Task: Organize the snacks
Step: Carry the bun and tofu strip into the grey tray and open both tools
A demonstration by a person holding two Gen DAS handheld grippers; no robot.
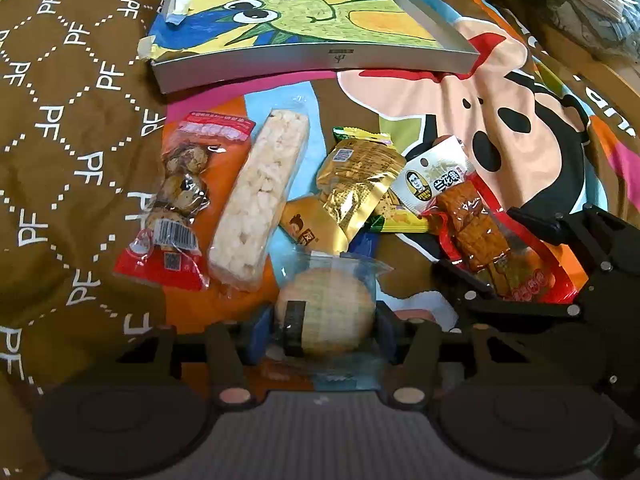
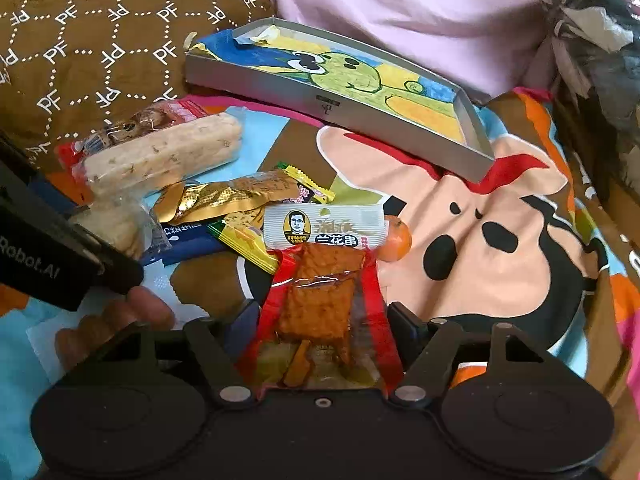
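Note:
A round rice cracker in a clear packet [image 1: 326,320] lies on the cartoon-print bedspread [image 1: 480,92]. My left gripper [image 1: 324,330] is shut on it, its blue pads against the packet's two sides. A red packet of brown tofu skewer [image 2: 320,312] sits in my right gripper [image 2: 324,320], which is shut on its lower half. The left wrist view shows the same red packet [image 1: 476,224] at the right, between the right gripper's black fingers [image 1: 532,220]. A shallow grey box with a green cartoon drawing inside [image 1: 320,60] lies at the back.
Loose snacks lie in a heap: a red packet of brown balls [image 1: 180,200], a puffed rice bar [image 1: 260,196], a gold packet [image 1: 356,184], a yellow packet [image 1: 400,222]. A small orange [image 2: 394,240] sits by the tofu packet. A hand's fingers [image 2: 120,316] show at lower left.

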